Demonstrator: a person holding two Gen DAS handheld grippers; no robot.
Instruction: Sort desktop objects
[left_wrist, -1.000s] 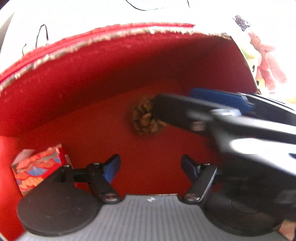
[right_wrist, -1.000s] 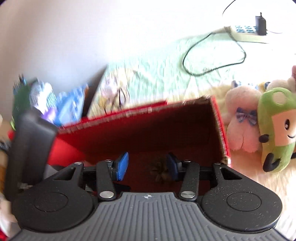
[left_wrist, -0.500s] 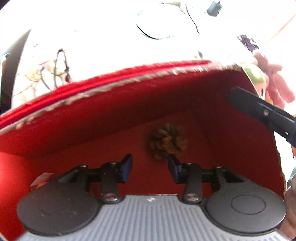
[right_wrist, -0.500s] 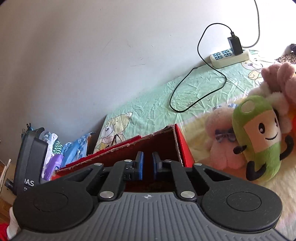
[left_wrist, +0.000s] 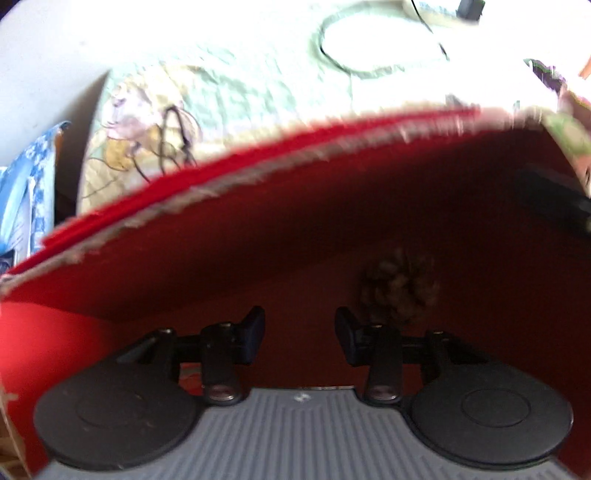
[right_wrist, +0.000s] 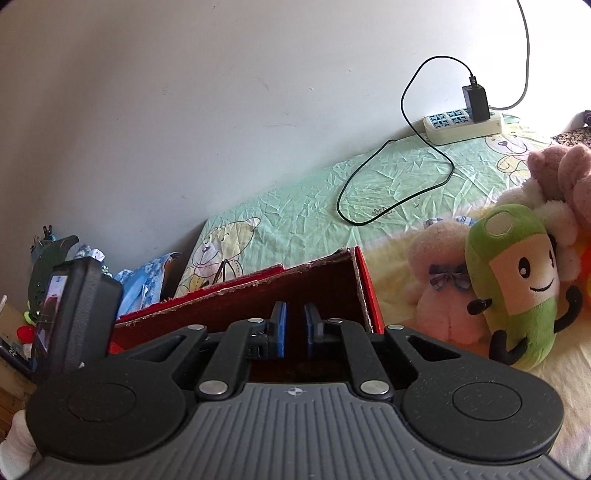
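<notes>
My left claw (left_wrist: 299, 334) hangs over the open red cardboard box (left_wrist: 258, 236), its two fingers spread well apart with nothing between them. On the box floor lies a brown pine cone (left_wrist: 400, 291), just beyond and to the right of the right fingertip, not touching it. The view is blurred, so I cannot tell which way the cone's long axis points; it reads as a roundish clump of scales. A dark shape at the right wall of the box is too blurred to name.

My right claw (right_wrist: 294, 328) is raised above the near edge of the same red box (right_wrist: 364, 291), fingers drawn close with a narrow gap between the blue pads (right_wrist: 280, 326), and empty. From this view the box interior is mostly hidden behind the claw.

The box sits on a bed covered in a pale green sheet printed with cartoon bears (right_wrist: 295, 218). To the right of the box lie plush toys: a pink one (right_wrist: 443, 288) and a green smiling one (right_wrist: 517, 284) leaning against it. Farther back, by the wall, a white power strip (right_wrist: 461, 127) holds a black charger (right_wrist: 476, 101), whose cable (right_wrist: 388, 184) loops across the sheet.
</notes>
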